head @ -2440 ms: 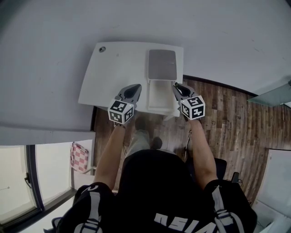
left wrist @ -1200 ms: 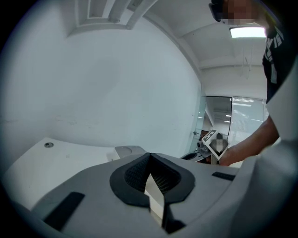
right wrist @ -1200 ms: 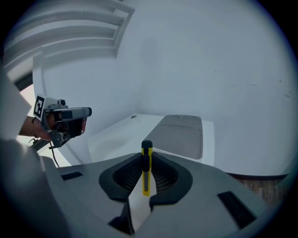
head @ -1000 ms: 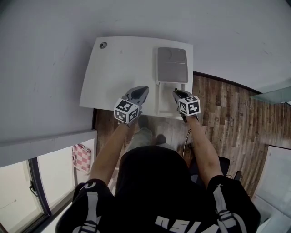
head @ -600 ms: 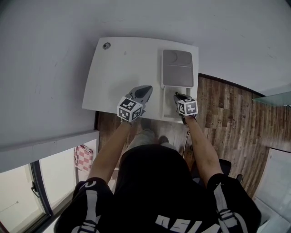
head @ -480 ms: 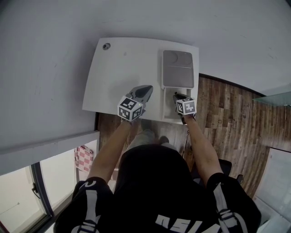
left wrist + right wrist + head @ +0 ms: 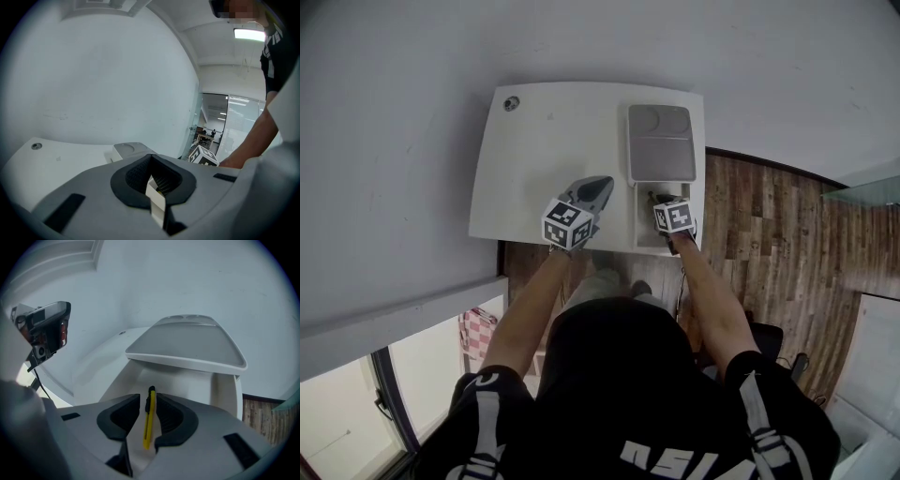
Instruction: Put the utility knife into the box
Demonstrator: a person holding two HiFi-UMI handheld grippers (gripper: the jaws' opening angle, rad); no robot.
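A white box (image 7: 645, 225) stands on the right part of the white table (image 7: 544, 159), its grey lid (image 7: 660, 141) hinged open behind it. My right gripper (image 7: 656, 199) hangs over the box's open well. In the right gripper view a yellow utility knife (image 7: 149, 420) stands on edge between the jaws of my right gripper (image 7: 148, 401), above the box's inside (image 7: 187, 380). The jaws are opening, and a gap shows on the knife's left side. My left gripper (image 7: 600, 183) is at the table's front edge left of the box, its jaws together and holding nothing (image 7: 151, 159).
A small round grommet (image 7: 512, 103) sits in the table's far left corner. A white wall rises behind the table. Wooden floor (image 7: 769, 234) lies to the right. The person's legs are below the front edge.
My right gripper has moved left from the box's right edge to above its well. The left gripper has stayed by the table's front edge.
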